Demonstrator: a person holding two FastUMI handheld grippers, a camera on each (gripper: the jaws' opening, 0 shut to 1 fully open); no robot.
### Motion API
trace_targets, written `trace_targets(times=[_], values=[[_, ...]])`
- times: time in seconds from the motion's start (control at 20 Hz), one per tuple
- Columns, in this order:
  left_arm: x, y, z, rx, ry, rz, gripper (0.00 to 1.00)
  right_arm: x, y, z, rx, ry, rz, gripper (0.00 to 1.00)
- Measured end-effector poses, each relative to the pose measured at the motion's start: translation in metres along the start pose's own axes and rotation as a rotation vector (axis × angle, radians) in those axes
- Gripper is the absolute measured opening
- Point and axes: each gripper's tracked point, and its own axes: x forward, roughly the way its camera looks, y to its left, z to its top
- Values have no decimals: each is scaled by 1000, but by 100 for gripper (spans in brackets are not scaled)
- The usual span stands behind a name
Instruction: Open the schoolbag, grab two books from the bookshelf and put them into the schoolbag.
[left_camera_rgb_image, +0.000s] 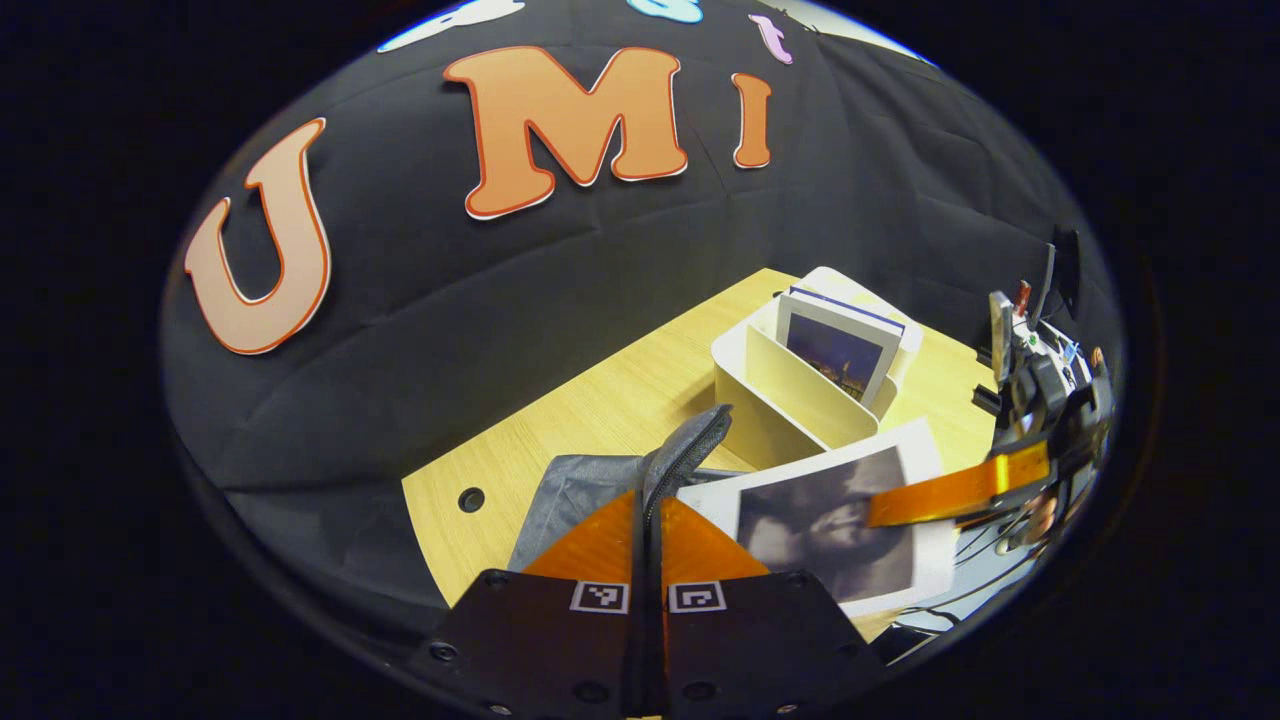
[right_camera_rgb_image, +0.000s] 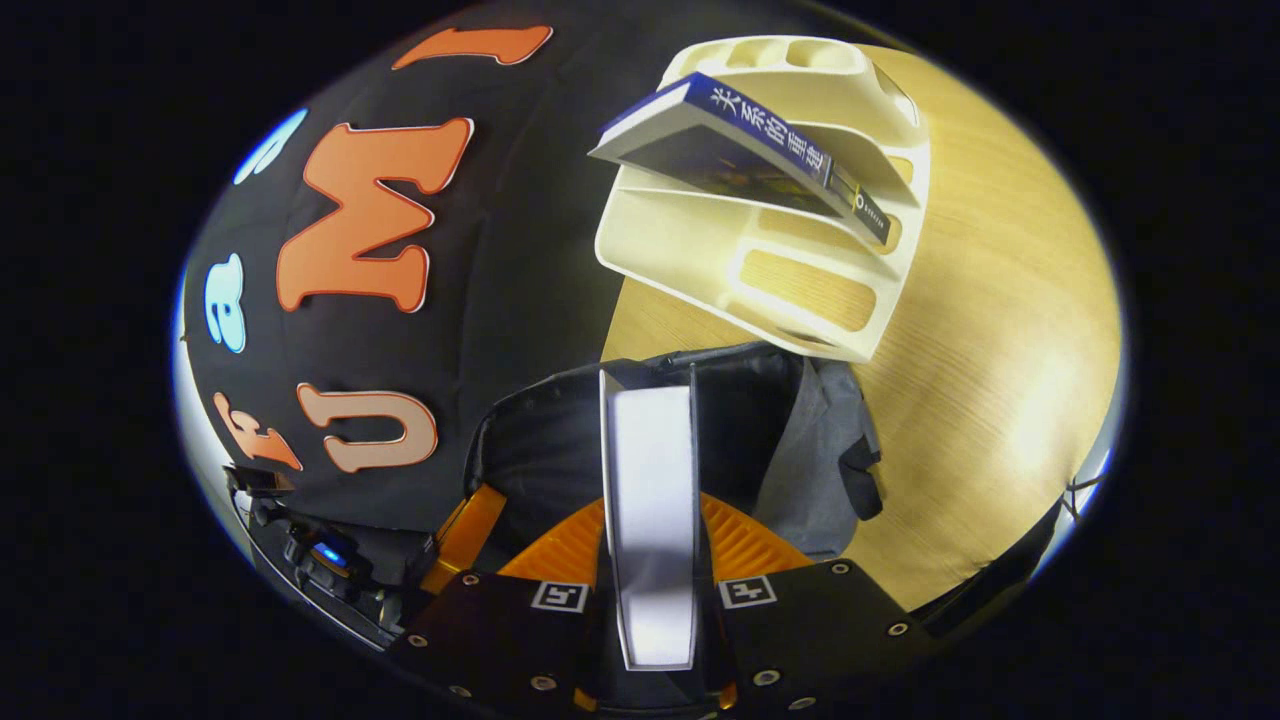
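I had my left gripper pinching the schoolbag rim and my right gripper clamping a book; a slack rim could have snagged it.

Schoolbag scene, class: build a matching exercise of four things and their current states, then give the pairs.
Things:
1. schoolbag
2. white book
3. blue-spined book
4. bookshelf

States:
A. leaning in a slot of the rack
B. gripped between the right gripper fingers
C. cream, standing on the wooden table
D. grey, edge pinched by the left gripper

Pairs: 1-D, 2-B, 3-A, 4-C
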Motion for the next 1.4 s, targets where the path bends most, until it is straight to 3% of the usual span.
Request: trace_targets(times=[0.35, 0.75, 1.0, 1.05, 1.15, 1.2, 1.25, 1.4], values=[[-6, -13, 5, 30, -10, 3, 0, 61, -17, -7, 45, -15, -1, 33], [-6, -29, 3, 45, -8, -8, 0, 101, -12, -9, 52, -86, -26, 33], [-7, -16, 3, 21, -9, 7, 1, 108, -17, -18, 67, -58, -97, 37], [-7, -12, 0, 15, -7, 9, 1, 103, -24, -22, 68, -39, -138, 40], [-9, -10, -5, 0, -1, 7, 0, 99, -26, -28, 72, 5, -164, 84], [-9, -10, -5, -12, -1, 2, 0, 95, -26, -34, 71, 28, -179, 67], [-10, -8, -5, -27, -4, -4, 1, 91, -26, -39, 60, 54, -196, 98], [-11, -3, -5, -43, -6, 0, 1, 72, -20, -47, 4, 104, -243, 100]])
